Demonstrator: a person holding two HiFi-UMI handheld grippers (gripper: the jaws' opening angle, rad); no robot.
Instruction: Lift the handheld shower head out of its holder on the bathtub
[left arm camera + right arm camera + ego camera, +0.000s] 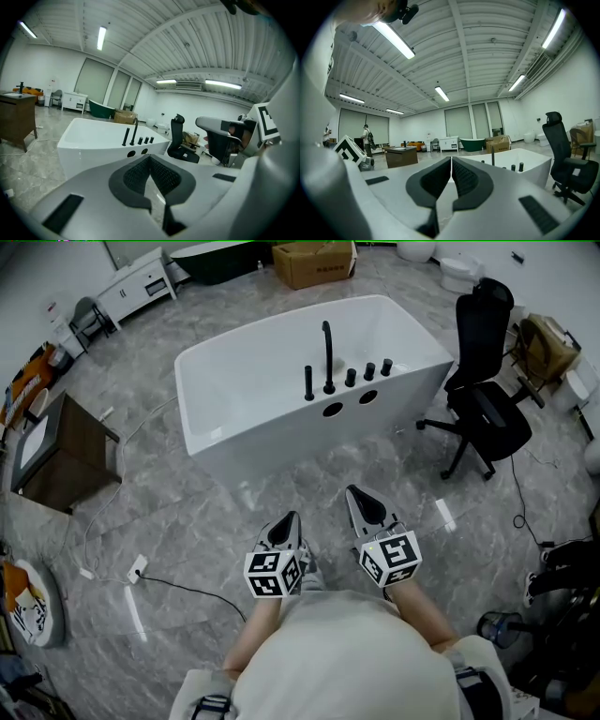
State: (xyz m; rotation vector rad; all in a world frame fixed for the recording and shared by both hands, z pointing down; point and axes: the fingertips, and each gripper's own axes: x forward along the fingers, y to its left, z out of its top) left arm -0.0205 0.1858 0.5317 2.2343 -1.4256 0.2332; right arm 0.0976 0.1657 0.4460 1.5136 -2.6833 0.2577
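Observation:
A white freestanding bathtub (244,418) stands on the grey marble floor ahead of me. On its near rim a short black upright rod, the handheld shower head (308,382), sits in its holder beside a tall curved black spout (327,352) and three black knobs (369,371). Both grippers hang low, well short of the tub. My left gripper (286,519) is shut with nothing between its pads, and so is my right gripper (357,494). The left gripper view shows the tub (89,140) and the shower head (125,136) beyond the left gripper (150,157). The right gripper (451,160) points at the tub (529,171).
A black office chair (483,381) stands right of the tub. A brown cabinet (61,451) is at the left, and a cable with a white plug block (137,568) lies on the floor. A cardboard box (314,261) sits behind the tub. A person (368,136) stands far off.

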